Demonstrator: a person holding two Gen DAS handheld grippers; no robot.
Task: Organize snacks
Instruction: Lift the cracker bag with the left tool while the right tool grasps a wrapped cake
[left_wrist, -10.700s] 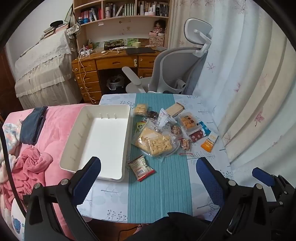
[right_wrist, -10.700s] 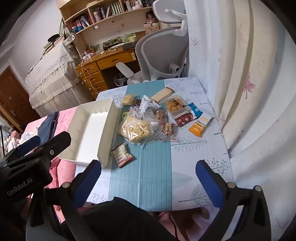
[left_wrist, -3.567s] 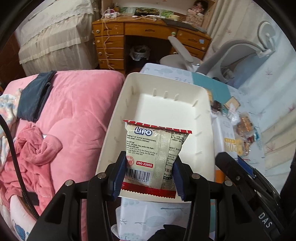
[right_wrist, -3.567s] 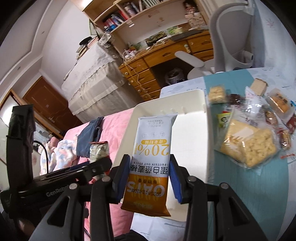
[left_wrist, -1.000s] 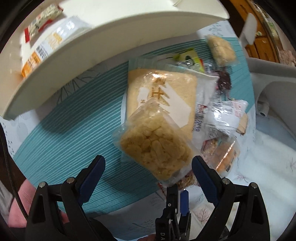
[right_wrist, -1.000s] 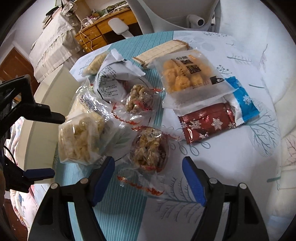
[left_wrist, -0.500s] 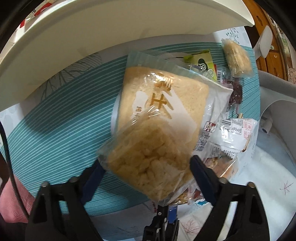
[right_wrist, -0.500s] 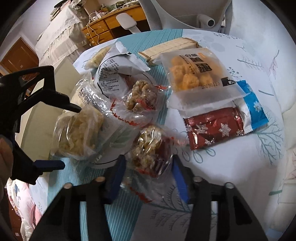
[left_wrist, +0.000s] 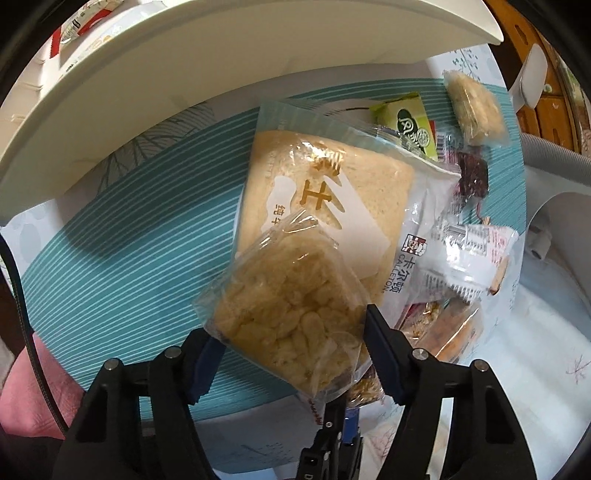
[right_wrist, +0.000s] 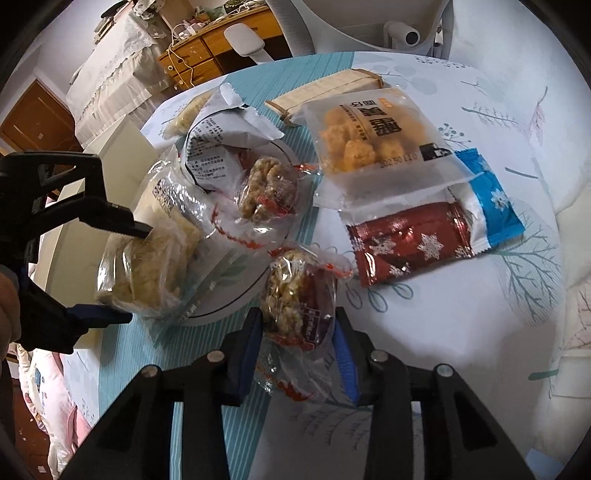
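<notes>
My left gripper (left_wrist: 291, 350) is closing on a clear bag of puffed rice snack (left_wrist: 288, 317); its blue pads touch both sides of the bag. In the right wrist view the same left gripper (right_wrist: 125, 273) holds that puffed rice bag (right_wrist: 144, 269) above a large bread bag (left_wrist: 332, 192). The jaws of my right gripper (right_wrist: 297, 321) are also closing, and the pads squeeze a clear, red-trimmed nut cake packet (right_wrist: 295, 291) on the table. A white tray (left_wrist: 184, 74) stands beyond the bread bag, with two packets (left_wrist: 85, 18) lying inside.
More snacks lie on the teal runner: a second nut cake (right_wrist: 269, 188), a white wrapper (right_wrist: 218, 147), a bag of yellow puffs (right_wrist: 365, 136), red (right_wrist: 410, 243) and blue (right_wrist: 491, 199) packets, a wafer bar (right_wrist: 332, 88). A grey chair (right_wrist: 369, 22) stands behind the table.
Both grippers have narrowed from wide open onto their packets. The puffed rice bag now sits between the left pads, and the nut cake packet is pinched by the right pads.
</notes>
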